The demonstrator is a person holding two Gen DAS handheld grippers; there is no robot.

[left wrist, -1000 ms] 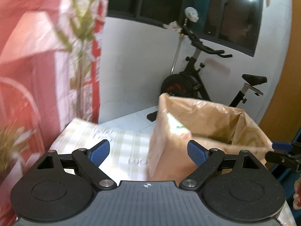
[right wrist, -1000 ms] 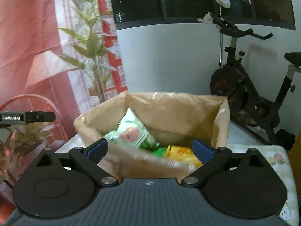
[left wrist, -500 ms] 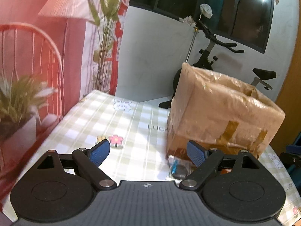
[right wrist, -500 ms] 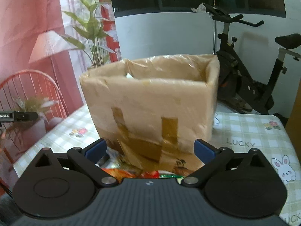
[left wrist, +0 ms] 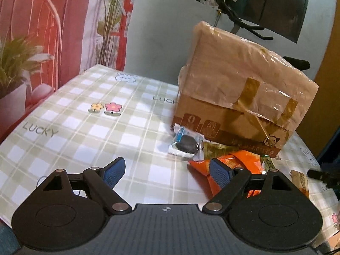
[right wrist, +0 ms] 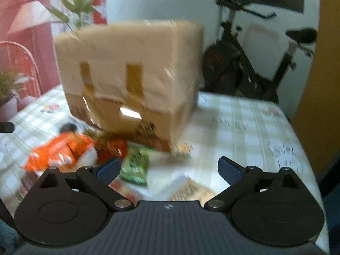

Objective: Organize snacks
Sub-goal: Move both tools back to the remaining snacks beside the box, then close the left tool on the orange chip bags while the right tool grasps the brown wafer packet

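A tall cardboard box wrapped in plastic and brown tape stands on the checked tablecloth. Loose snacks lie at its foot: a cookie packet, an orange packet and an olive one. My left gripper hovers low before them, jaws wide and closing a little, nothing between them. In the blurred right wrist view, the box rises behind the orange packet, a green packet and a tan packet. My right gripper is wide, closing slightly, pressing on nothing.
An exercise bike stands on the floor behind the table. A potted plant and a red wire chair sit off the table's left side. The table's far edge runs behind the box.
Both grippers have sunk from above the box's open top to near the tablecloth. The box's inside is out of sight now, and the snacks at its foot have come into view.
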